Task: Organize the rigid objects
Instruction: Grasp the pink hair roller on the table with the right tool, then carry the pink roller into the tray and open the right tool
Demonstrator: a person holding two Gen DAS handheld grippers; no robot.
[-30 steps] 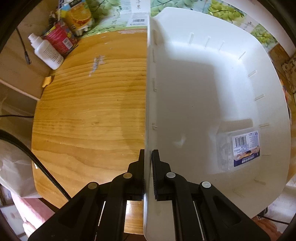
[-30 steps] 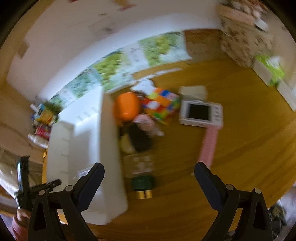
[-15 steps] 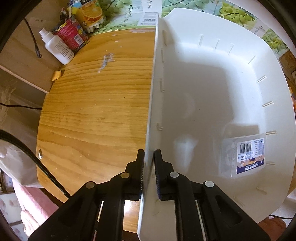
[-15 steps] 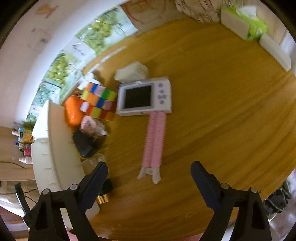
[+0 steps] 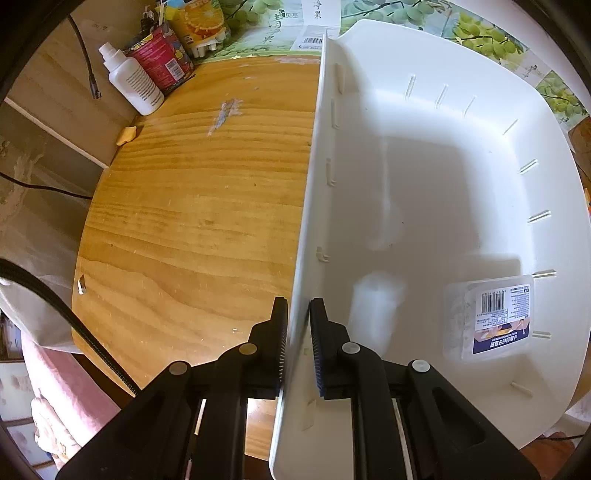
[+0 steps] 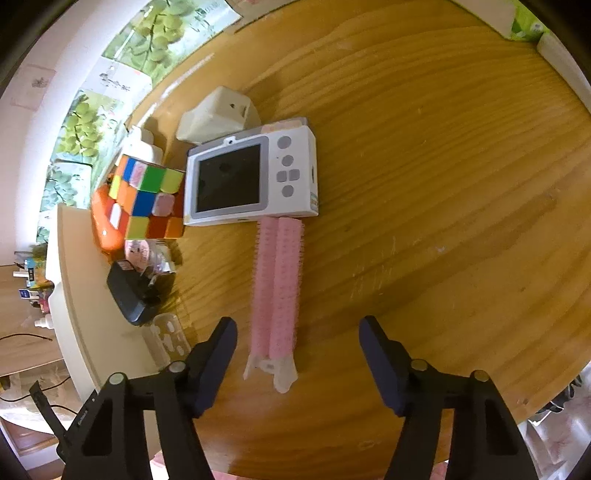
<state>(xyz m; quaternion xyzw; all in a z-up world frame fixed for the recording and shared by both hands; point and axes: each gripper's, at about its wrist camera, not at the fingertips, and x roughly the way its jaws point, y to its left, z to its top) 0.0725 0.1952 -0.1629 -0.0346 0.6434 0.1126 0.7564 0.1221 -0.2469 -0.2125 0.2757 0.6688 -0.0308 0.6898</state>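
Note:
My left gripper [image 5: 298,314] points down and is shut on the near left wall of a white bin [image 5: 424,192], one pad on each side. A clear plastic box with a barcode label [image 5: 487,317] lies in the bin. In the right wrist view, a pink hair roller clip [image 6: 277,288] lies on the wooden table [image 6: 443,221], its far end under a white camera [image 6: 251,177]. My right gripper [image 6: 297,326] hangs over the roller's near end. Its jaws are closing with the roller between them, and the pads are not touching it.
Left of the camera are a Rubik's cube [image 6: 147,199], an orange object [image 6: 103,221], a white adapter [image 6: 218,118], a black charger [image 6: 129,299] and the bin's wall [image 6: 74,295]. A white bottle [image 5: 133,85], red can [image 5: 162,62] and carton [image 5: 199,22] stand at the far left.
My right gripper has dropped toward the table, moved over the pink roller, and its jaws have narrowed. My left gripper has rolled a little, its pads slightly wider about the wall.

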